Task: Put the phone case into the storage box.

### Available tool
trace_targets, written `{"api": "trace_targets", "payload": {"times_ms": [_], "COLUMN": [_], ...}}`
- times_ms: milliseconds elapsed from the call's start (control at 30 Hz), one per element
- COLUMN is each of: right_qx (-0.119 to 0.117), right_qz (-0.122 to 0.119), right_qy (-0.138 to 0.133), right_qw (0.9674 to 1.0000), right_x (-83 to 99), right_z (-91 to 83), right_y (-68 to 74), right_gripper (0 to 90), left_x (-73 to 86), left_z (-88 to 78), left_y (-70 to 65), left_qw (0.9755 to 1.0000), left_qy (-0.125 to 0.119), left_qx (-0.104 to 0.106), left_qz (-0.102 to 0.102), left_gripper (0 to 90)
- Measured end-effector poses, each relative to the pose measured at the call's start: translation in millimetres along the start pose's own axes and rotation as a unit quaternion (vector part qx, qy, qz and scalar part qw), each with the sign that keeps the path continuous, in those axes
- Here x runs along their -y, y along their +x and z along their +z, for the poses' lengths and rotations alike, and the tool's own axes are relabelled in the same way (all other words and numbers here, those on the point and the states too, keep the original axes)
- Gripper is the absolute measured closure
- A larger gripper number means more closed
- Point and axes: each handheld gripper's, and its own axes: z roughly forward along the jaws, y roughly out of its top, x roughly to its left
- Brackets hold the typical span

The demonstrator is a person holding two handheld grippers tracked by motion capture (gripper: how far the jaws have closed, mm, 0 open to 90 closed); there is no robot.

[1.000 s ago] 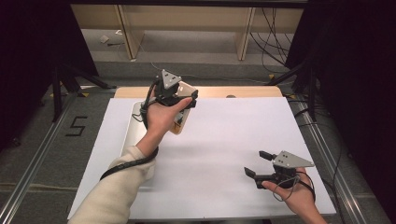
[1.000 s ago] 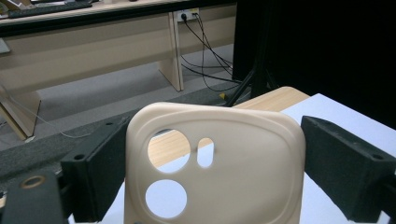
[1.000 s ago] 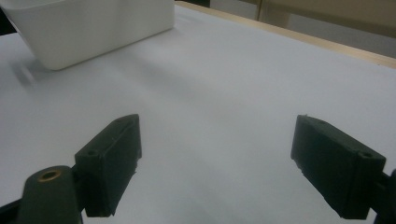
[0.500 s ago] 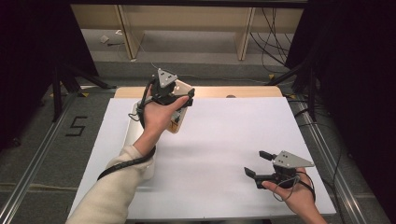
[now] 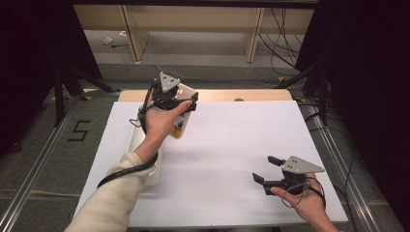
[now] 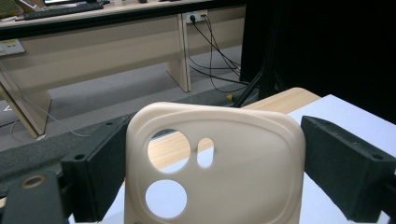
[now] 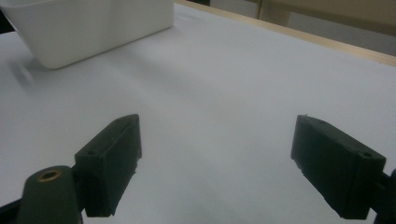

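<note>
While the left gripper (image 6: 210, 172) clamps a beige phone case (image 6: 212, 163) bearing no readable writing, the right gripper (image 7: 219, 163) rests open over the white table (image 5: 232, 140). A "5" (image 5: 79, 130) marks the floor.

A white sheet covers the surface (image 5: 232, 150), with a strip of bare wood along its far edge. Beyond it stands a pale wooden bench (image 5: 193, 19) on a grey floor (image 5: 203, 53), where black cables (image 5: 280, 34) trail. Black curtains (image 5: 367, 72) hang on both sides.

one beige phone case (image 6: 212, 163), one white bin (image 7: 93, 25), two claws (image 5: 181, 101) (image 5: 265, 170)
</note>
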Motion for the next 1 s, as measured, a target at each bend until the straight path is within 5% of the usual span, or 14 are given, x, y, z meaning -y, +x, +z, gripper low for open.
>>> {"api": "trace_targets", "payload": {"times_ms": [1000], "right_qx": [0.003], "right_qz": [0.001], "right_qy": [-0.002], "right_qw": [1.0000], "right_x": [0.0], "right_z": [-1.2], "right_y": [-0.4], "right_gripper": [17.2], "left_x": [-5.2], "left_z": [-8.3], "left_y": [17.9], "left_qw": [0.9997], "left_qy": [-0.011], "left_qx": [-0.014], "left_qz": [-0.019], "left_gripper": [11.3]}}
